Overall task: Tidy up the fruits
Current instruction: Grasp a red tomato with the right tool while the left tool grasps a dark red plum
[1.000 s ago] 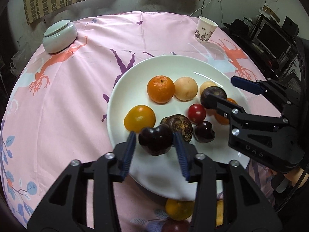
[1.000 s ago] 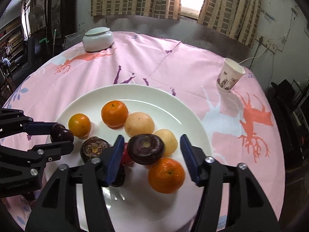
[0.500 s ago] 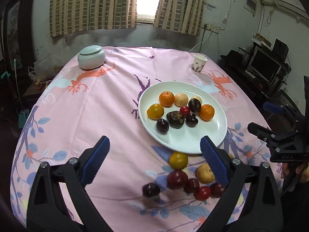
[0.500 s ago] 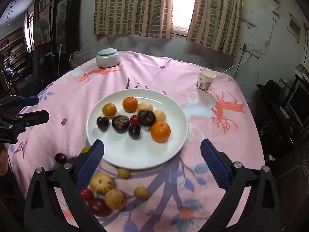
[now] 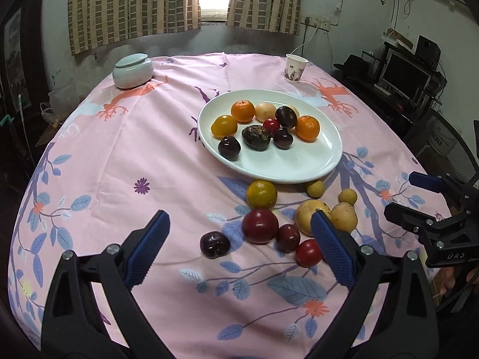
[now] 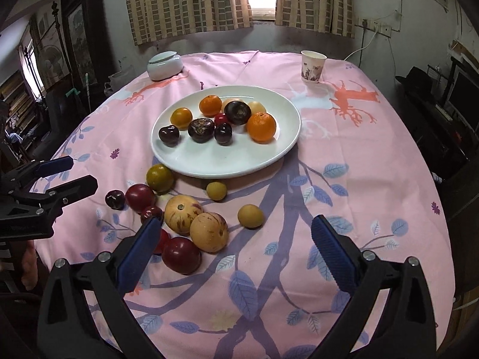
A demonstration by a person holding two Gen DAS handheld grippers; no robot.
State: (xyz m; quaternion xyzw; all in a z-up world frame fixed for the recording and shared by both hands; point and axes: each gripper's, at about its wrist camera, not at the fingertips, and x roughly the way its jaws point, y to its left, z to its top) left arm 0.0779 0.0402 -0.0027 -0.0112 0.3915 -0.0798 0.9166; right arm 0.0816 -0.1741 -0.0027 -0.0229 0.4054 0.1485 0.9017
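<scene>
A white plate (image 5: 299, 167) (image 6: 227, 161) on the pink cloth holds several fruits: oranges, dark plums, a passion fruit (image 5: 256, 137), a small red one. In front of it several loose fruits lie on the cloth, among them a yellow-green one (image 5: 261, 194), a dark red plum (image 5: 260, 226), a small dark one (image 5: 214, 244) and two striped pale melons (image 6: 196, 223). My left gripper (image 5: 239, 246) hangs open and empty above the near loose fruits. Open and empty too, my right gripper (image 6: 236, 246) hovers over the cloth right of the melons.
A paper cup (image 5: 295, 67) (image 6: 312, 66) stands at the far right of the round table, a lidded pale ceramic jar (image 5: 133, 70) (image 6: 164, 65) at the far left. Dark furniture and a monitor (image 5: 404, 73) crowd the right side. Curtains and a window lie behind.
Both grippers let go of the dark fruits they held over the plate, opened wide and drew back toward the table's near edge. Those fruits now lie on the plate.
</scene>
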